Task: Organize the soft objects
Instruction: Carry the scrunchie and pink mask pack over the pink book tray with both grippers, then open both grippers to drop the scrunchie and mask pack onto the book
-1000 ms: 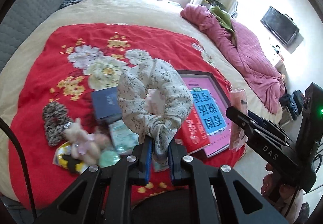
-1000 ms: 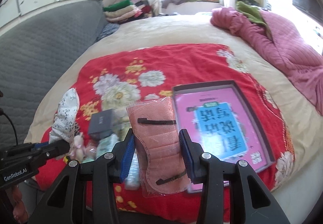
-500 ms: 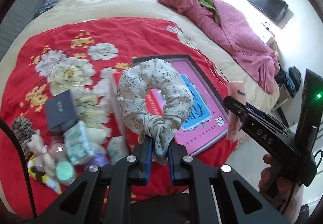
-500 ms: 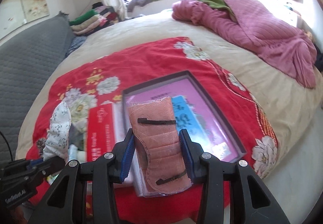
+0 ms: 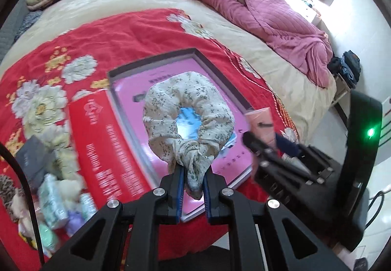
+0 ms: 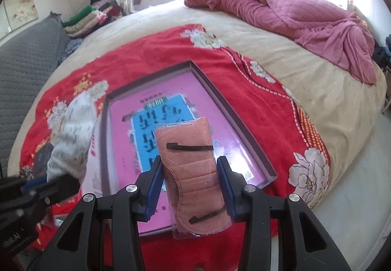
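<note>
Since a second ago both views have swung from the heap of small items toward the dark-rimmed tray, which now fills the middle of each frame; the heap (image 5: 56, 200) has slid to the lower left of the left view. Largest is the bed (image 6: 156, 19), with a pink quilt (image 6: 288, 11) bunched at upper right and a red flowered blanket (image 6: 151, 55) spread over its centre. On the blanket lies the tray (image 6: 229, 104) with a pink book (image 6: 127, 134) inside, and a red box (image 5: 97, 143) sits against its left side. The left gripper (image 5: 193, 183) has its jaws closed on the knot of a floral scrunchie (image 5: 185, 109), held above the book at frame centre. The right gripper (image 6: 189, 185) has its jaws clamped on a bagged pink mask (image 6: 193, 173), raised over the tray's near end, low in the frame.
</note>
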